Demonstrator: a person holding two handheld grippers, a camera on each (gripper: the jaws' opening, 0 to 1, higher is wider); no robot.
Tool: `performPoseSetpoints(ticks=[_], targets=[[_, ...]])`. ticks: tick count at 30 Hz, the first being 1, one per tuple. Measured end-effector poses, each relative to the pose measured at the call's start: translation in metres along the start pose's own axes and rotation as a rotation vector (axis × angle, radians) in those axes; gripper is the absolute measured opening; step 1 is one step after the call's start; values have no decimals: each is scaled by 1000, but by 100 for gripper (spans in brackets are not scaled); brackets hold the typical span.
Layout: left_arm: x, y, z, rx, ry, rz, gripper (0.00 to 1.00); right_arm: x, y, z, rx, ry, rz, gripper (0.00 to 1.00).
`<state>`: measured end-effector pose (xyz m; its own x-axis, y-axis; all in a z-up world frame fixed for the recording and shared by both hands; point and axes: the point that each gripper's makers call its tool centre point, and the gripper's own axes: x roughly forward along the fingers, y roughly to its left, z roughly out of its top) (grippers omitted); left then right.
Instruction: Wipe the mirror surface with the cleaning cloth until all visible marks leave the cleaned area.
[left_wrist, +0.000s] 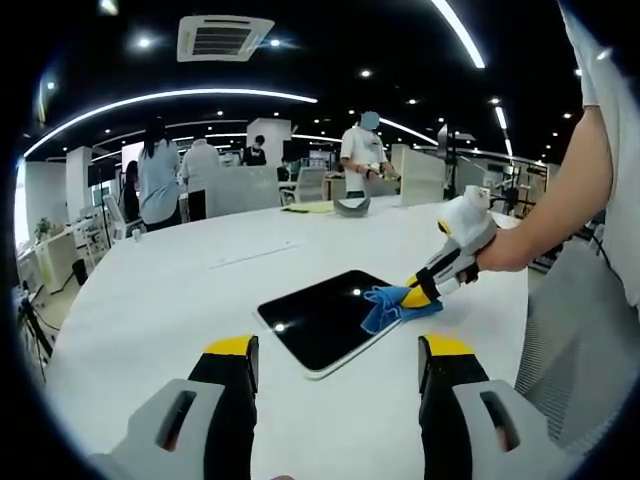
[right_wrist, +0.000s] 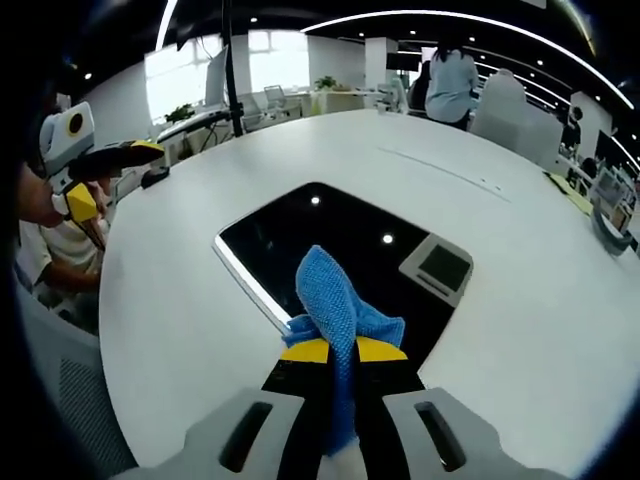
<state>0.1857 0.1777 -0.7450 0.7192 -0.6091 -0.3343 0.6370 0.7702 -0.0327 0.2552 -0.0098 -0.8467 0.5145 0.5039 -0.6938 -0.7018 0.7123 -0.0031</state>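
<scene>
Two grippers working apart: right gripper (right_wrist: 340, 350) pinching the blue cloth (right_wrist: 335, 300) tight, pressing it onto the mirror's (right_wrist: 330, 235) near edge for wiping; left gripper (left_wrist: 338, 350) hanging open, empty, short of the mirror lying flat on the table (left_wrist: 180, 290), likely keeping clear.

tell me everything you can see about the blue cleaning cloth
The blue cleaning cloth is a small, soft, textured fabric, bunched into a wad. The right gripper is shut on it, its tail hanging back between the jaws. Its front folds rest on the dark mirror near one edge, on the white table.
</scene>
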Motion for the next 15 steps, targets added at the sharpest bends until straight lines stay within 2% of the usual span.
performPoseSetpoints(ticks=[15], targets=[[1,-1,0,0,0,-2,64,-8,-11,-8,13,7,-27,2]])
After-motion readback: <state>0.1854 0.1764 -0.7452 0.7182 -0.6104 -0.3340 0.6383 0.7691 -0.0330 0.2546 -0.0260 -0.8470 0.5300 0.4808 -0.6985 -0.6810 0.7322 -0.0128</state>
